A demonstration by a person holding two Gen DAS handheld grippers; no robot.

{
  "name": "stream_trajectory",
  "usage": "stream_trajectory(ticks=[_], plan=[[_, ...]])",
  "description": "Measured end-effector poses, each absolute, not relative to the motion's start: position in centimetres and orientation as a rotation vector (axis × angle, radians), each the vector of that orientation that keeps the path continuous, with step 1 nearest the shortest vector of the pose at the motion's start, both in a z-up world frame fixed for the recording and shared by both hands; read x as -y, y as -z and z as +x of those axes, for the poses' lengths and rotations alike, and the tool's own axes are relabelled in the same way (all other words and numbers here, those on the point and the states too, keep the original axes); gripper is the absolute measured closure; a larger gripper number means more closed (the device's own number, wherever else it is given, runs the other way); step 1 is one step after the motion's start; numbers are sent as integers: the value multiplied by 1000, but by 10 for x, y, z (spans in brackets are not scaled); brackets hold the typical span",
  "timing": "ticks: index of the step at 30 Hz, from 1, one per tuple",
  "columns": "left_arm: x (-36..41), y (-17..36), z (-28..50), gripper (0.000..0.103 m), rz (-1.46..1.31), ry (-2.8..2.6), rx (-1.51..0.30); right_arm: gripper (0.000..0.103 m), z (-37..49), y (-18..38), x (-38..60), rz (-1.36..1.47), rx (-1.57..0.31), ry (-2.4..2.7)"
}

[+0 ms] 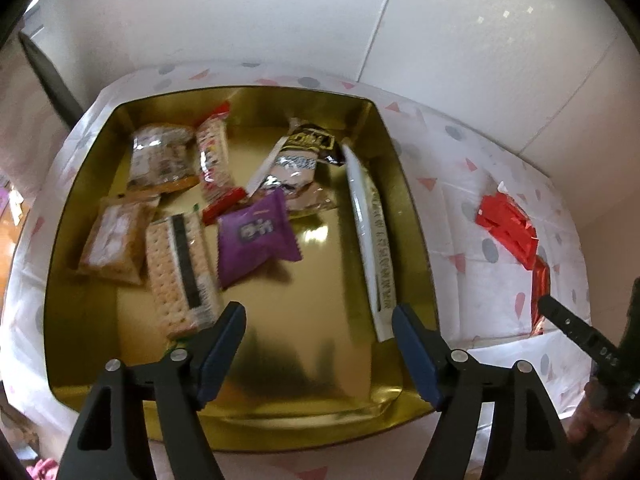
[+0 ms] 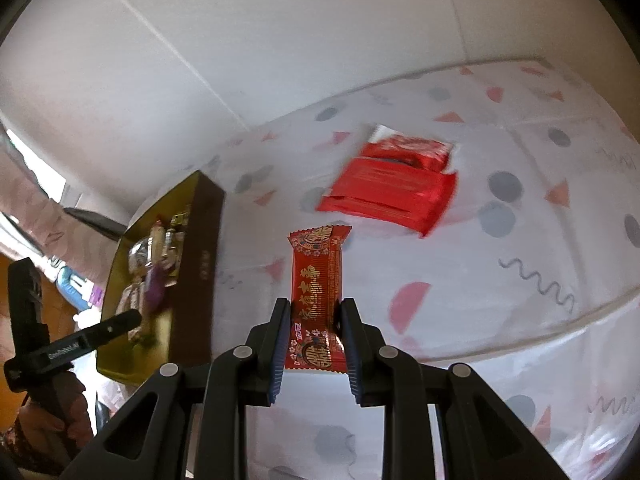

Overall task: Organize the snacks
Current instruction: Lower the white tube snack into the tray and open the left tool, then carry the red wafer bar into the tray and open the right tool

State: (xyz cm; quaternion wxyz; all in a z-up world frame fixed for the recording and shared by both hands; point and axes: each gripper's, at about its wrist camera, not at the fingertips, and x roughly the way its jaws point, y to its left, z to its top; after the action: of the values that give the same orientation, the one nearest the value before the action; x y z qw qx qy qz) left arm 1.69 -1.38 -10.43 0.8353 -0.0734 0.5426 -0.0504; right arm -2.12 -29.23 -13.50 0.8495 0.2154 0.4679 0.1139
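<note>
A gold tin (image 1: pixel 256 400) lies below my left gripper (image 1: pixel 320 320), which hangs open over its bare near floor with nothing between the fingers. Inside the tin lie several snacks: a purple packet (image 1: pixel 256 236), a cracker pack with a dark stripe (image 1: pixel 180 272), an orange-edged pack (image 1: pixel 114 244) and a long white stick pack (image 1: pixel 370 236) against the right wall. In the right wrist view my right gripper (image 2: pixel 316 316) is shut on a red snack bar with gold print (image 2: pixel 318 292), held above the cloth. The tin (image 2: pixel 200 276) is seen from its brown side at the left.
The table wears a white cloth with pink and grey shapes (image 2: pixel 520 280). More red packets (image 2: pixel 390 192) lie on it to the right of the tin, also seen as red packets (image 1: pixel 508 228) in the left wrist view. White wall panels stand behind.
</note>
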Motion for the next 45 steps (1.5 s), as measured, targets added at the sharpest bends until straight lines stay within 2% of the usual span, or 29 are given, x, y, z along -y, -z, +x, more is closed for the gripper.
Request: stream_trajectory(ticks=[29,45], plan=[[-36,87,-15,26,-214,-2,-1095,78,-10,79,180,184,-931,-465],[-75,83,-29,26,-261,-67,-1072,78,2,84,111,120,-999,-585]])
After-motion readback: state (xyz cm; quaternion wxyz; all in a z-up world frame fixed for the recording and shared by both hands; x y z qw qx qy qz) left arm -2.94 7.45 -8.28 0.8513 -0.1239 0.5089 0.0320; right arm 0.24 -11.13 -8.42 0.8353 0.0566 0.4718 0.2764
